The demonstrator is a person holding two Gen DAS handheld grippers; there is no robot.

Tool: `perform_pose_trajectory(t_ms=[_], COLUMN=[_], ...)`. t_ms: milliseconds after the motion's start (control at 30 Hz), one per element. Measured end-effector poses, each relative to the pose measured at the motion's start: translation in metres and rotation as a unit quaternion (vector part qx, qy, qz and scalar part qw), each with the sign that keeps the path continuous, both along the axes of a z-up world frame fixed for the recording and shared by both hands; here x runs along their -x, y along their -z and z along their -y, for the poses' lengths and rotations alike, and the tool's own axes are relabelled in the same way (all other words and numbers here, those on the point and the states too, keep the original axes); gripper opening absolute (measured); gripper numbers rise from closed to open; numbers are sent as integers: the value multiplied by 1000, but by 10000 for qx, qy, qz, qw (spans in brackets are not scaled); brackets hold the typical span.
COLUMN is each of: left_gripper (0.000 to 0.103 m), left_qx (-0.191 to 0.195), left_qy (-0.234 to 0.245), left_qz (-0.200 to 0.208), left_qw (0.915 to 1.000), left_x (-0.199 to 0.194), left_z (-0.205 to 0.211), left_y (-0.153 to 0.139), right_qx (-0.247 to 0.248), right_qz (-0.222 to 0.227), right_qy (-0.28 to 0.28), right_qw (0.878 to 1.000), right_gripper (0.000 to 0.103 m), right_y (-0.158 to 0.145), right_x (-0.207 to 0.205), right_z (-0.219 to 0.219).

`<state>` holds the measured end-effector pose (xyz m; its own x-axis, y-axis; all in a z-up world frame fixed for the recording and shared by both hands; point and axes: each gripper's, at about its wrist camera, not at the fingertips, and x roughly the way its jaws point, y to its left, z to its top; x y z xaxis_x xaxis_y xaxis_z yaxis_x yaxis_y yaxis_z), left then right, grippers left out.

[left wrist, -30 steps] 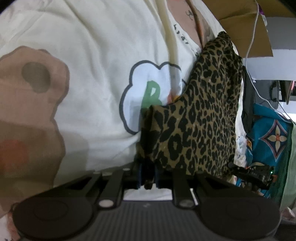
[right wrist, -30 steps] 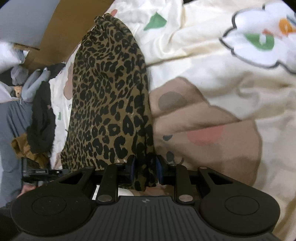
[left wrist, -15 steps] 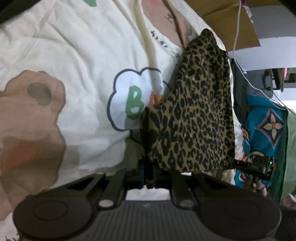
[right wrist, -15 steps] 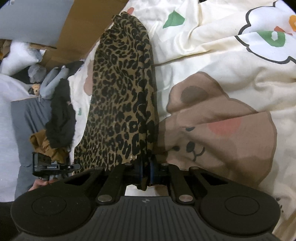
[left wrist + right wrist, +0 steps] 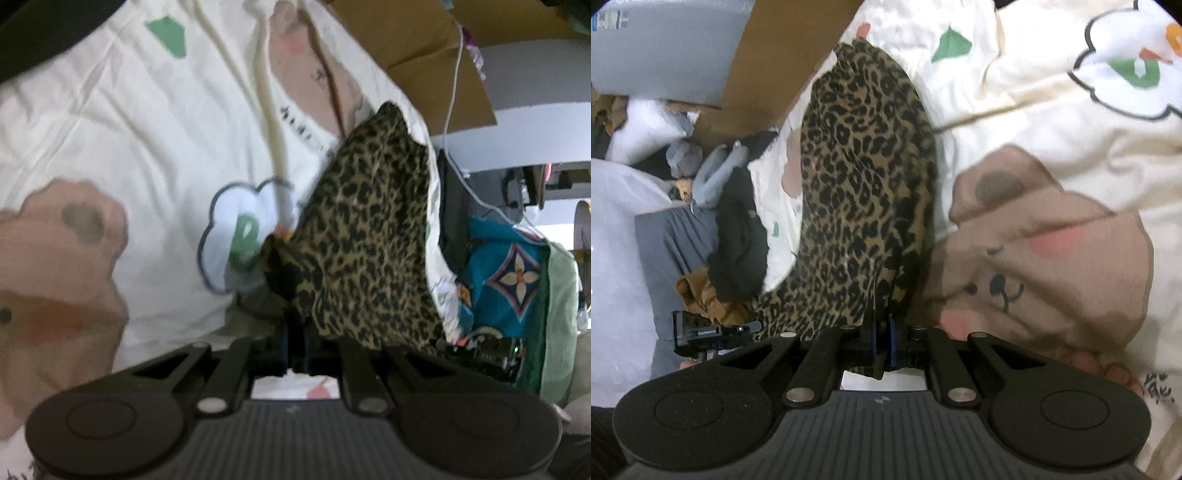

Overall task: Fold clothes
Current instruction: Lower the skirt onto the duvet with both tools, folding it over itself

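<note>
A leopard-print garment (image 5: pixel 369 236) lies stretched over a cream bedsheet (image 5: pixel 129 122) printed with bears and clouds. My left gripper (image 5: pixel 295 343) is shut on one near corner of it, the cloth bunched and lifted just above the pads. In the right wrist view the same leopard-print garment (image 5: pixel 864 177) runs away from me toward a cardboard box, and my right gripper (image 5: pixel 882 345) is shut on its other near corner, with a bit of fabric poking out below the pads. The opposite gripper (image 5: pixel 713 328) shows at the garment's left edge.
Past the sheet's edge lie a black garment (image 5: pixel 738 236), grey cloth (image 5: pixel 679 251) and a brown garment (image 5: pixel 705 295). A cardboard box (image 5: pixel 768 62) stands at the far end. A teal patterned cloth (image 5: pixel 506 280) and a white cable (image 5: pixel 454 122) sit right of the bed.
Both grippers have lifted their corners of the leopard garment off the sheet, the left one more. The right jaws, apart a second ago, have shut on the cloth.
</note>
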<state>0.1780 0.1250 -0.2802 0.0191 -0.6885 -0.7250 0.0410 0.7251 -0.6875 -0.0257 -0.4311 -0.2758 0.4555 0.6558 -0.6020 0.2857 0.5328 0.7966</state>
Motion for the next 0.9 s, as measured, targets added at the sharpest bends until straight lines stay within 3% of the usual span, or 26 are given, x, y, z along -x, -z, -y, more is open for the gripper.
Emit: perform_pose_trajectory(t_ms=[467,900], left_gripper=[8,8], left_qx=[456,567], left_qy=[-558,-1030], left_qz=[613,931], left_qw=[9955,9887], left_x=[-32,-73], left_z=[12,32], left_y=[-26,-36], right_qx=[-264,-63], right_qz=[546,774], right_qy=[701,1338], right_qw=[9957,9880], right_gripper=[5,5], right_y=[-14,-18], right_x=[-28,-58], right_z=[17,30])
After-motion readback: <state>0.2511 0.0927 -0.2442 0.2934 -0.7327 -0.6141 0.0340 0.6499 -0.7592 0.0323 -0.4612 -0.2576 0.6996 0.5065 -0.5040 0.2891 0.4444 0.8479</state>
